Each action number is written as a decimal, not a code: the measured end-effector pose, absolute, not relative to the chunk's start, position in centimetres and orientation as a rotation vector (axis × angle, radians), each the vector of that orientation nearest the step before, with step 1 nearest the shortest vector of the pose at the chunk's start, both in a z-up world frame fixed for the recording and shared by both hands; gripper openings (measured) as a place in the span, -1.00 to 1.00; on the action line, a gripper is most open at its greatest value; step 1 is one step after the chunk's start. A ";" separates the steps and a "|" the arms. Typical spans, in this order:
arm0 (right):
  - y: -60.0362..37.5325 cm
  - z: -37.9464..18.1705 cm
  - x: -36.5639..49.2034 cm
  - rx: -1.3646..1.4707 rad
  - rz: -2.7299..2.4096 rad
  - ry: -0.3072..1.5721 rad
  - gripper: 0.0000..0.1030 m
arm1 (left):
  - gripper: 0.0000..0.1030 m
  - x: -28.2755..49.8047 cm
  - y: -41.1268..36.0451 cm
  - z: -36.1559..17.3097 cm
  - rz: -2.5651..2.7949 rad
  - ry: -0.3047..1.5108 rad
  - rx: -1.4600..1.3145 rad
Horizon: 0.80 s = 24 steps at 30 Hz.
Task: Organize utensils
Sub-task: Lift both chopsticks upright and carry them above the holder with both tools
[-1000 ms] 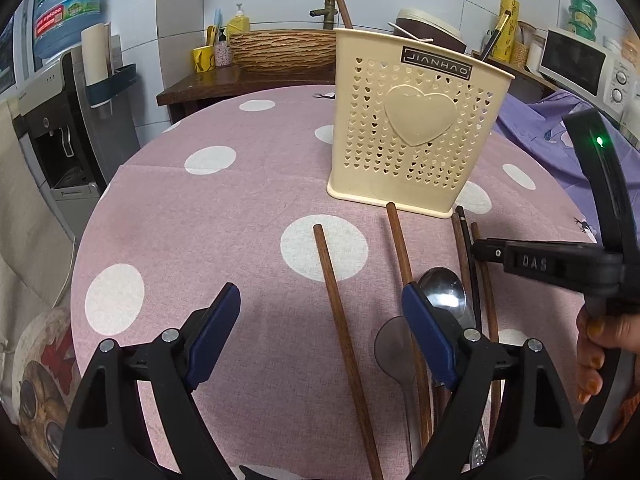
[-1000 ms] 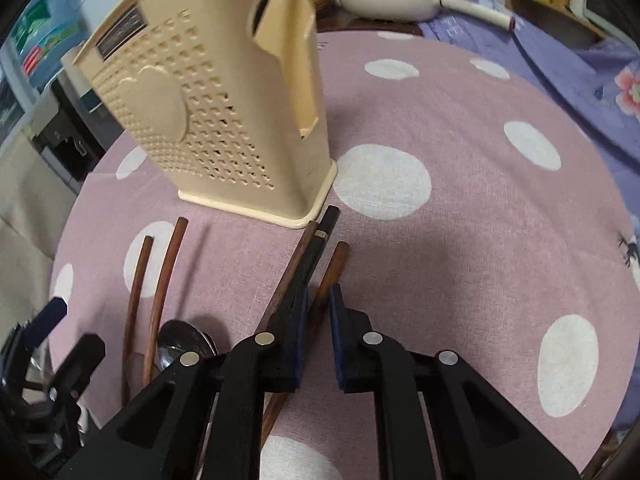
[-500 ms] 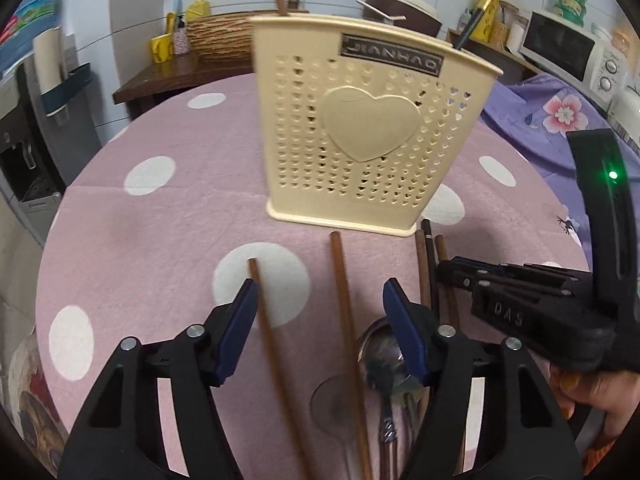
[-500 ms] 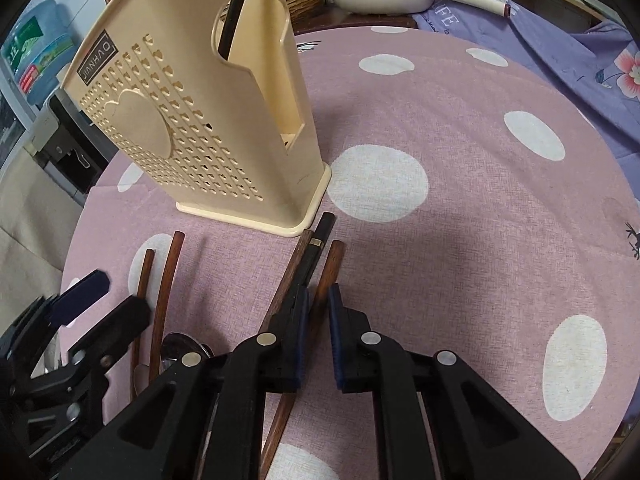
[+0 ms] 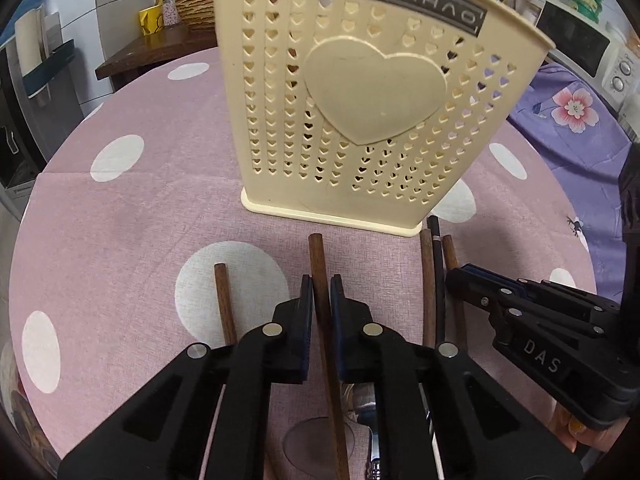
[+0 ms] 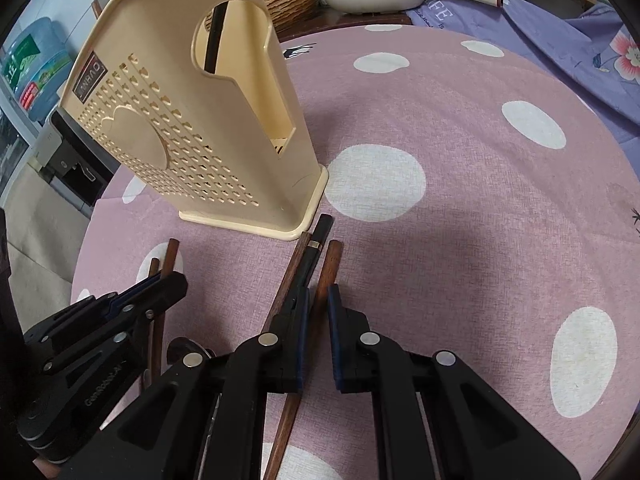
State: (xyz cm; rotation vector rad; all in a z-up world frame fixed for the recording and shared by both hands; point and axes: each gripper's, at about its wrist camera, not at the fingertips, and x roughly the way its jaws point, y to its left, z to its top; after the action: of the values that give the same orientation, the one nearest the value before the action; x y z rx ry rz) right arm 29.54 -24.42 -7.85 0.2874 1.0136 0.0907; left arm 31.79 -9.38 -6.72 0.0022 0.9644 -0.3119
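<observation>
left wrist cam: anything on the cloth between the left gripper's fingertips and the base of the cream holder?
Only the brown chopstick that the left gripper is shut on; its tip stops short of the cream holder, then bare tablecloth. Left wrist view.

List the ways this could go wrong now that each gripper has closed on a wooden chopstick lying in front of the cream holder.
1. The left gripper pinches its brown wooden chopstick near the far end, so the long tail may swing on lifting.
2. The right gripper grips a brown chopstick beside a black chopstick; that neighbour may be dragged along.
3. The cream perforated plastic holder stands close ahead; a raised stick could knock it.
</observation>
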 end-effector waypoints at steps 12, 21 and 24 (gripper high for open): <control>-24.7 -5.6 27.5 0.339 0.138 0.919 -0.86 | -0.86 28.2 -6.9 -2.6 -0.333 0.833 -0.075; -25.5 1.1 22.0 0.361 0.291 0.700 -0.86 | -0.86 23.3 -4.2 3.0 -0.347 0.663 -0.108; -25.3 3.7 19.9 0.331 0.350 0.625 -0.86 | -0.86 21.5 -3.3 4.9 -0.351 0.605 -0.117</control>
State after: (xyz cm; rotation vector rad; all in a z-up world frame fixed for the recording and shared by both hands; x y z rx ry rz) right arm 19.89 -25.30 3.66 0.3309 0.6248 0.3496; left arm 21.48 -3.31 4.92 -0.1172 0.6048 -0.3506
